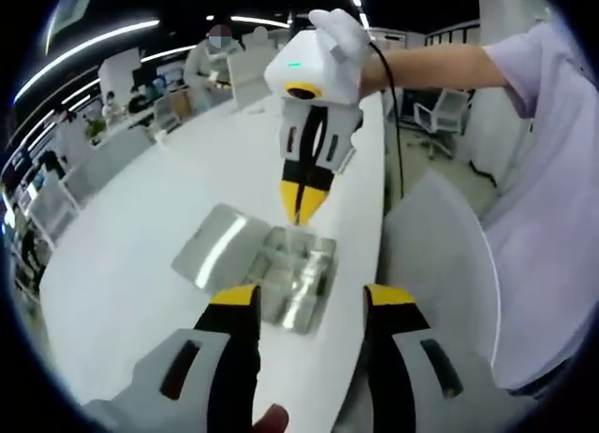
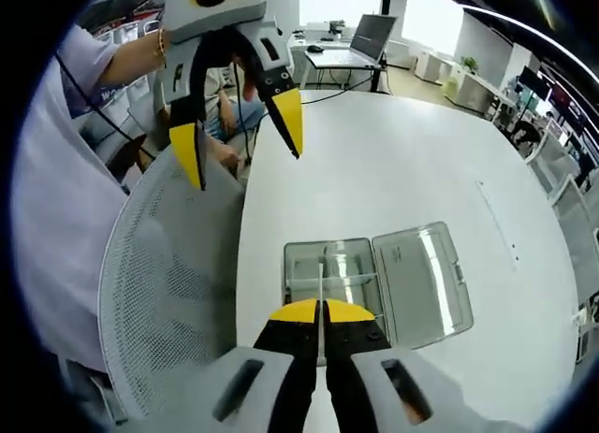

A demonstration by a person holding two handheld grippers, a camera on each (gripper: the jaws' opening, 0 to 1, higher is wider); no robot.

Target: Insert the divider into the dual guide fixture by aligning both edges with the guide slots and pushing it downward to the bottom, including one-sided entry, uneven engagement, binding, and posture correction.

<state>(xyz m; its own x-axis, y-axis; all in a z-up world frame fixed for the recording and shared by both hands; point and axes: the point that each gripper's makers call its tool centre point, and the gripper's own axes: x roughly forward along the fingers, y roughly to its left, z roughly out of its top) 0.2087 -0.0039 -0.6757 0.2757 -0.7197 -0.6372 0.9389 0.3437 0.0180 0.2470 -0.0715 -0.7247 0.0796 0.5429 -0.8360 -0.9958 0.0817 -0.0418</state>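
Note:
A clear plastic fixture box (image 2: 344, 276) lies on the white table (image 2: 412, 162) with its lid (image 2: 421, 283) folded open to one side. My right gripper (image 2: 321, 313) is shut on a thin clear divider (image 2: 321, 281), seen edge-on and standing upright over the box's compartments. In the left gripper view the right gripper (image 1: 301, 209) points straight down, its tips just above the fixture box (image 1: 298, 276). My left gripper (image 1: 312, 302) is open with nothing between its jaws, hanging above the box's near side. From the right gripper view, the left gripper (image 2: 241, 138) is open and well away from the box.
A grey mesh chair (image 2: 159, 293) stands against the table edge beside the box, also the chair (image 1: 440, 255). A person in a lavender shirt (image 1: 543, 171) holds the grippers. A laptop (image 2: 370, 36) sits on a far desk. Office chairs and desks ring the table.

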